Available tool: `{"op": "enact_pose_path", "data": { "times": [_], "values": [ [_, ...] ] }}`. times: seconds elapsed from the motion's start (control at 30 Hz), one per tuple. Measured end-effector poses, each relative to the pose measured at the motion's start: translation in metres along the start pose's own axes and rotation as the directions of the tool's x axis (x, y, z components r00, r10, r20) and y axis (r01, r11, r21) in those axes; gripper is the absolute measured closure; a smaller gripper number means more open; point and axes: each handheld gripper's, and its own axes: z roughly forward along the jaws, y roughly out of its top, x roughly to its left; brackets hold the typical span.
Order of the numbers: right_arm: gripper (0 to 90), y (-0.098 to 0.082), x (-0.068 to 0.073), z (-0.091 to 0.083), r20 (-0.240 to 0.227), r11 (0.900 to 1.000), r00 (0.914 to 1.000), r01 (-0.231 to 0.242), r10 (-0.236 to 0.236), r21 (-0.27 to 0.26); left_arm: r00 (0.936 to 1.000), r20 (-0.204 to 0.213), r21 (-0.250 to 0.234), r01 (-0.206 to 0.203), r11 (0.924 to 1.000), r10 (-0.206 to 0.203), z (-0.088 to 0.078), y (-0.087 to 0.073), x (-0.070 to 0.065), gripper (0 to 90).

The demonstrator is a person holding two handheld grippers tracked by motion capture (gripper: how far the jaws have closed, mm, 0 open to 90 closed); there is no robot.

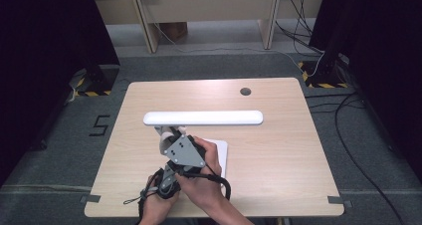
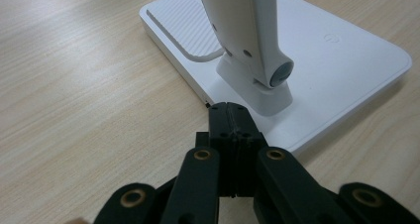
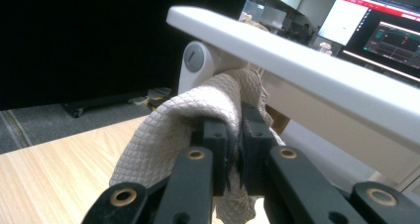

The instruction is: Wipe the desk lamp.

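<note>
1. Right gripper point(image 3: 233, 135) clamps a beige cloth point(image 3: 168, 135), pressed up under the lamp's head bar point(image 3: 317, 70) by the hinge point(image 3: 194, 60).
2. Left gripper point(image 2: 232, 120) closed on nothing, tips at the edge of the lamp base point(image 2: 346, 60).
3. Bar's long axis runs left-right across the table point(image 1: 278, 150); right gripper nearer, wipe goes along it.
4. No containers.
</note>
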Motion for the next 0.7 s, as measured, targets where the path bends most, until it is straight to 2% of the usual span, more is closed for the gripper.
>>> {"op": "enact_pose_path", "data": {
  "times": [0.7],
  "values": [
    [85.3, -0.0095, 0.0017, 0.0039, -0.009, 1.000, 1.0000, 0.001, -0.001, 0.021, 0.9998, -0.009, 0.001, -0.017, 0.9999, 0.017, 0.0003, 0.0005, -0.0008, 89.3]
  ]
}}
